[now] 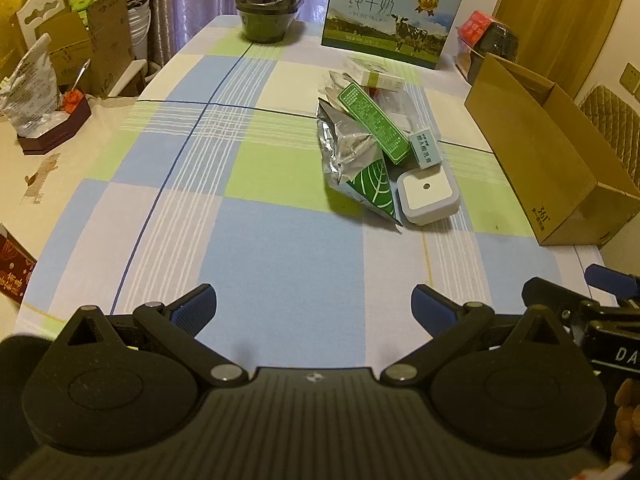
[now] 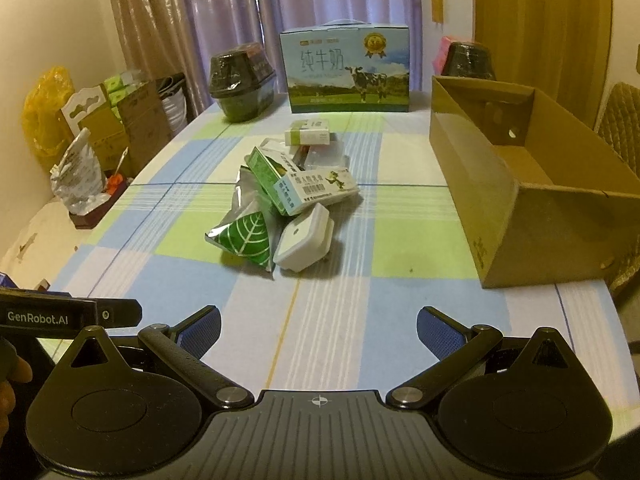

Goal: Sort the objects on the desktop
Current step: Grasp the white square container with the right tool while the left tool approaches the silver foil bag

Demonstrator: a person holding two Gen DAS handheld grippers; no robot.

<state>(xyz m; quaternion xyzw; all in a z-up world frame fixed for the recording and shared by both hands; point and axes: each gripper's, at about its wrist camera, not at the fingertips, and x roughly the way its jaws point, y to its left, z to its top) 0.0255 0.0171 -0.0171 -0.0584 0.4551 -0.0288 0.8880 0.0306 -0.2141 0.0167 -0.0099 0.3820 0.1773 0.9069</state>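
Observation:
A heap of small items lies mid-table: a silver and green foil pouch (image 1: 360, 168) (image 2: 244, 232), a green carton (image 1: 372, 122) (image 2: 266, 176), a white square device (image 1: 427, 196) (image 2: 306, 242), a pale printed box (image 2: 324, 188) (image 1: 425, 148) and a white-green box (image 2: 308, 133) (image 1: 378, 76) at the back. An open cardboard box (image 1: 552, 160) (image 2: 520, 200) stands to the right. My left gripper (image 1: 314, 306) is open near the table's front edge, well short of the heap. Beside it, my right gripper (image 2: 318, 326) is open with nothing between its fingers.
A milk carton case (image 1: 390, 20) (image 2: 346, 72) and a wrapped dark pot (image 1: 266, 4) (image 2: 240, 80) stand at the far end. Another wrapped pot (image 2: 470, 60) sits behind the cardboard box. Boxes and a bag (image 1: 28, 92) crowd the left side beyond the checked tablecloth (image 1: 260, 200).

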